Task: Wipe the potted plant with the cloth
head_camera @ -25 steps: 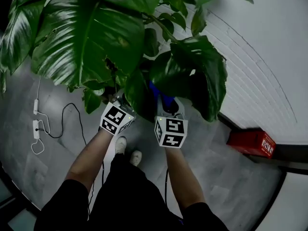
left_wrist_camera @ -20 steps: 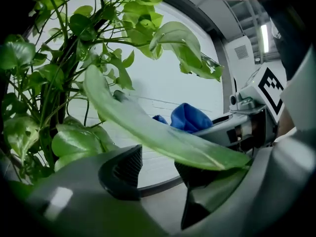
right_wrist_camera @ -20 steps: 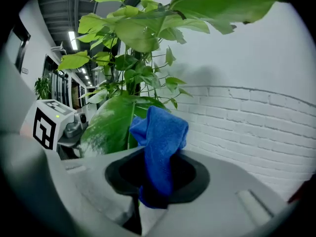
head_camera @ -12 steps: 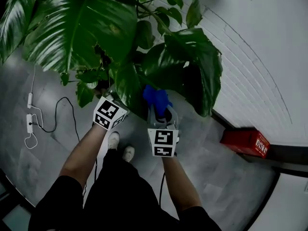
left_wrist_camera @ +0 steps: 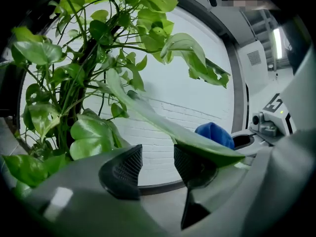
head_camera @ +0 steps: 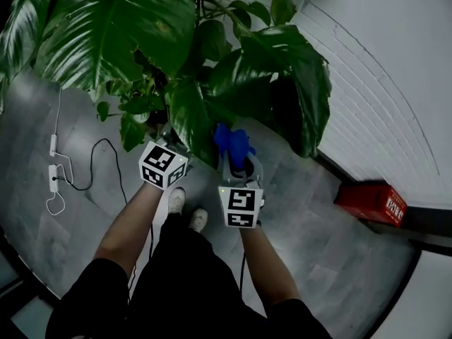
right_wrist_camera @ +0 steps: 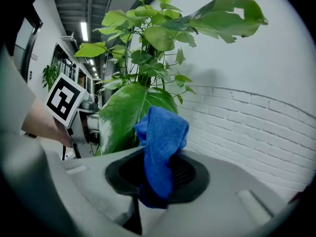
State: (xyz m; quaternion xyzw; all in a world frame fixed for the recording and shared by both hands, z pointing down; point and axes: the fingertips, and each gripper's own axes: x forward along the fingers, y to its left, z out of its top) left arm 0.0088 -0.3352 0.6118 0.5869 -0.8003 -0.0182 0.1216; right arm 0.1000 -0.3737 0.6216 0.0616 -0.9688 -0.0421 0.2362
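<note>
The potted plant (head_camera: 141, 34) spreads big glossy leaves over both grippers. My right gripper (head_camera: 236, 167) is shut on a blue cloth (head_camera: 232, 141), which sticks up bunched from its jaws (right_wrist_camera: 163, 142), just right of a long drooping leaf (head_camera: 187, 122). My left gripper (head_camera: 171, 138) sits at that leaf's left side. In the left gripper view its jaws (left_wrist_camera: 158, 169) stand open with bare wall showing between them. The leaf (left_wrist_camera: 163, 125) lies over the top of the right-hand finger (left_wrist_camera: 195, 167). The pot is hidden under the foliage.
A white brick wall (head_camera: 381, 119) curves behind the plant. A red box (head_camera: 371, 203) lies on the grey floor at its foot. A white cable with plugs (head_camera: 54, 179) and a black cable (head_camera: 106, 157) trail at left. The person's shoes (head_camera: 187, 210) stand below the grippers.
The right gripper has drawn back and down with the cloth, which was mostly hidden under the leaves and now shows clear of them. The left gripper stays by the same leaf.
</note>
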